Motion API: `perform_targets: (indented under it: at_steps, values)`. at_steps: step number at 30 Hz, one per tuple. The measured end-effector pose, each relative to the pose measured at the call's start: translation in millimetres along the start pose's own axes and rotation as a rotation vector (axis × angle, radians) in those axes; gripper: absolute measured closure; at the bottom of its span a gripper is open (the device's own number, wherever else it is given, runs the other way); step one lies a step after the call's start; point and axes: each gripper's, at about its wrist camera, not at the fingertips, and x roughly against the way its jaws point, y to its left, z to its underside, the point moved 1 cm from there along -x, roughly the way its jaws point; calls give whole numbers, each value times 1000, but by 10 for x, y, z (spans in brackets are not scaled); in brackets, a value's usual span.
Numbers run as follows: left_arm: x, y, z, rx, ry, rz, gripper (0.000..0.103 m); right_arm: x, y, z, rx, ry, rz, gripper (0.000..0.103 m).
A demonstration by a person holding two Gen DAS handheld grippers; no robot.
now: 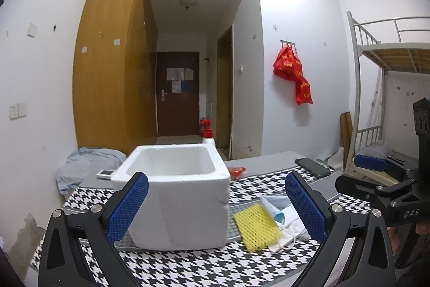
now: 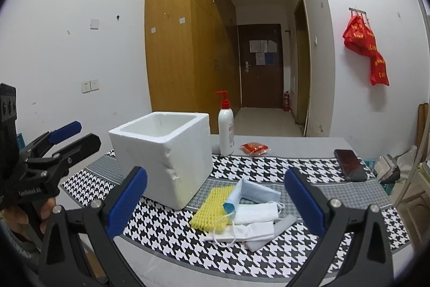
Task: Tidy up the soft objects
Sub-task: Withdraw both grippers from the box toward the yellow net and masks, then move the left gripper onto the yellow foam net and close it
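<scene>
Both grippers, left gripper (image 1: pixel 216 209) and right gripper (image 2: pixel 215 202), have fingers wide, empty. We pinch the light, squashy yellow foam net (image 2: pixel 211 209) mid-body; the masks (image 2: pixel 255 206) are limp, so grab the folds.

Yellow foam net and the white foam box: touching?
Apart. In the right wrist view a strip of houndstooth cloth shows between the yellow foam net and the white foam box; the left wrist view shows the same gap.

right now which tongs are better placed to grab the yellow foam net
Right. The right tongs are open with the yellow foam net framed between them, while the left tongs face the foam box.
</scene>
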Motion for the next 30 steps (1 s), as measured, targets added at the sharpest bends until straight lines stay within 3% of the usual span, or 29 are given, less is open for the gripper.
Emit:
perform_targets:
  at_steps: [22, 30]
  values:
    - [-412, -260, 428, -4, 128, 84, 1, -205, -342, 332, -51, 89, 59, 0]
    - [-597, -355, 552, -10, 186, 98, 1, -327, -475, 466, -81, 109, 42, 0]
